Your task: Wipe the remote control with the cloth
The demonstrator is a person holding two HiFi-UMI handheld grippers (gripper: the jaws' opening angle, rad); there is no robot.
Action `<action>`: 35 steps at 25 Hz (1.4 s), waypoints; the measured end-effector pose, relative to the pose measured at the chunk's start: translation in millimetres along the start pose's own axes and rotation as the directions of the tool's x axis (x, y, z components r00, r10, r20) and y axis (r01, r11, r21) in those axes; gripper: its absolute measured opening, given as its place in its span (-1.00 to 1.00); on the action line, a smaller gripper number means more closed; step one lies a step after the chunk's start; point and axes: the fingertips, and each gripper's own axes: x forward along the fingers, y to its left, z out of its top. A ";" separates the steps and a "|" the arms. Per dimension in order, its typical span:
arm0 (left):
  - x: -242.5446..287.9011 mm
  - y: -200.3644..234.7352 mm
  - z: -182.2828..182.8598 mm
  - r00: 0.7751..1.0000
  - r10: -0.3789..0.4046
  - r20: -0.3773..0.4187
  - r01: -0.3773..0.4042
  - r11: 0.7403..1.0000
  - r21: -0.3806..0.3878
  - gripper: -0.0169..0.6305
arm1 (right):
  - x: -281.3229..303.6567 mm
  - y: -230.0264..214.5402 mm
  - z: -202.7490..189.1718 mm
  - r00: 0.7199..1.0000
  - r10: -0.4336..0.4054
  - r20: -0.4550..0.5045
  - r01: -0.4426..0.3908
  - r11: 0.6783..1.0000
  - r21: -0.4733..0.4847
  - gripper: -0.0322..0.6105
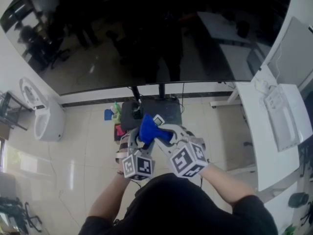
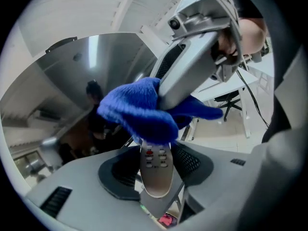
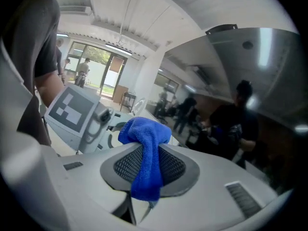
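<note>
In mid-air, the left tongs (image 2: 155, 170), spread wide, clamp the slim remote control (image 2: 157, 179) by its sides: likely light, rigid, slippery. The right tongs (image 3: 149, 170), narrow, pinch the soft blue cloth (image 3: 144, 134), bunched over the remote's top end.

Left tongs (image 1: 131, 142) and right tongs (image 1: 161, 131) were side by side above the floor (image 1: 83, 155). Remote control (image 2: 156, 170) stood between the left jaws, clamped at its near end. Cloth (image 2: 139, 112) lay over its far end, pinched in the right tongs, which were set above and to the right. Screen (image 1: 146, 28) stood behind. Bench (image 1: 259, 136) ran along the right.
</note>
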 end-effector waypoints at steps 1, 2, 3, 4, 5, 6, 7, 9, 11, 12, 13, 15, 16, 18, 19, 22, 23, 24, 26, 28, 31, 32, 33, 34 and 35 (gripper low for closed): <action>0.8 -0.2 3.3 1.000 0.001 0.004 -0.001 1.000 0.004 -0.32 | 5.3 11.0 -0.9 0.999 0.034 -0.011 -0.034 0.999 -0.010 -0.61; 1.1 -0.9 6.5 1.000 0.001 0.009 -0.001 1.000 0.017 -0.32 | 10.2 19.4 -3.1 0.998 0.060 -0.025 -0.060 0.998 -0.019 -0.61; 1.0 -2.1 9.0 1.000 -0.002 0.015 0.001 0.999 0.038 -0.32 | 13.9 24.4 -5.5 0.996 0.076 -0.039 -0.077 0.997 -0.026 -0.61; 0.7 -3.2 11.0 1.000 -0.004 0.021 0.003 0.998 0.059 -0.32 | 16.1 25.9 -7.7 0.995 0.083 -0.050 -0.084 0.996 -0.032 -0.60; -0.3 -4.1 12.5 1.000 -0.004 0.026 0.002 0.997 0.074 -0.32 | 16.7 24.4 -9.2 0.995 0.080 -0.057 -0.082 0.996 -0.035 -0.60; -1.8 -4.9 13.4 0.999 -0.004 0.031 0.001 0.997 0.081 -0.32 | 15.9 20.6 -10.0 0.996 0.069 -0.061 -0.072 0.997 -0.037 -0.60; -3.8 -5.8 13.7 0.999 -0.003 0.035 0.000 0.996 0.085 -0.32 | 14.5 15.4 -10.8 0.997 0.053 -0.063 -0.056 0.998 -0.039 -0.60; -8.0 -8.5 13.4 0.999 -0.005 0.039 0.002 0.996 0.093 -0.32 | 11.3 3.9 -14.1 0.998 0.018 -0.065 -0.020 0.999 -0.035 -0.60; -11.5 -11.0 13.0 0.999 -0.007 0.045 0.003 0.995 0.098 -0.32 | 8.2 -8.8 -19.1 0.998 -0.019 -0.067 0.017 1.000 -0.025 -0.60; -13.1 -12.1 13.3 0.999 -0.008 0.049 0.003 0.995 0.099 -0.32 | 6.2 -15.8 -22.2 0.997 -0.037 -0.071 0.036 0.999 -0.019 -0.60; -14.4 -13.5 13.7 0.999 -0.008 0.052 0.003 0.995 0.100 -0.32 | 3.8 -23.1 -25.7 0.996 -0.055 -0.077 0.054 0.998 -0.013 -0.61; -16.3 -16.1 14.4 0.998 -0.010 0.054 0.004 0.995 0.100 -0.32 | -0.7 -37.7 -32.2 0.993 -0.085 -0.086 0.086 0.996 -0.003 -0.61; -16.8 -17.0 14.5 0.998 -0.010 0.054 0.005 0.995 0.100 -0.32 | -2.3 -44.0 -34.7 0.991 -0.098 -0.088 0.099 0.995 0.002 -0.61; -17.0 -18.1 14.4 0.998 -0.013 0.056 0.008 0.996 0.085 -0.32 | -6.3 -53.9 -35.7 0.988 -0.127 -0.085 0.128 0.992 0.015 -0.61; -16.5 -18.0 14.5 0.998 -0.017 0.061 0.013 0.998 0.057 -0.32 | -9.5 -57.9 -32.5 0.988 -0.138 -0.071 0.141 0.990 0.029 -0.61; -12.9 -6.8 13.5 0.993 -0.041 0.111 0.068 0.966 -0.248 -0.32 | -23.8 -68.1 -10.7 0.987 -0.140 0.078 0.131 0.985 0.115 -0.60; -11.2 1.1 11.8 0.988 -0.052 0.147 0.110 0.902 -0.417 -0.32 | -30.8 -71.9 -2.3 0.979 -0.148 0.139 0.125 0.979 0.163 -0.60; -9.4 9.4 8.7 0.979 -0.059 0.197 0.166 0.796 -0.583 -0.32 | -37.6 -75.4 4.3 0.968 -0.162 0.192 0.119 0.970 0.214 -0.60; -5.6 24.1 1.2 0.945 -0.044 0.325 0.305 0.485 -0.819 -0.32 | -46.9 -78.6 8.2 0.946 -0.181 0.269 0.078 0.933 0.351 -0.60; -3.7 35.5 -2.7 0.890 0.030 0.455 0.446 0.147 -0.883 -0.32 | -45.9 -73.4 -2.6 0.936 -0.170 0.309 -0.019 0.850 0.526 -0.60; -6.3 47.6 2.5 0.801 0.184 0.570 0.597 -0.178 -0.782 -0.32 | -29.8 -45.3 -27.2 0.946 -0.117 0.304 -0.120 0.743 0.658 -0.60; -7.1 49.0 3.4 0.784 0.213 0.582 0.619 -0.219 -0.754 -0.32 | -24.2 -33.9 -32.4 0.951 -0.096 0.294 -0.132 0.734 0.666 -0.61; -7.5 49.5 3.8 0.774 0.229 0.590 0.632 -0.240 -0.737 -0.32 | -18.8 -23.1 -35.8 0.955 -0.075 0.287 -0.143 0.731 0.667 -0.61; -7.7 49.4 4.4 0.768 0.237 0.596 0.640 -0.252 -0.725 -0.32 | -13.8 -13.0 -37.3 0.959 -0.052 0.279 -0.153 0.732 0.663 -0.61; -7.9 48.5 5.3 0.763 0.239 0.600 0.646 -0.262 -0.717 -0.32 | -9.3 -3.9 -37.6 0.962 -0.030 0.271 -0.162 0.735 0.658 -0.61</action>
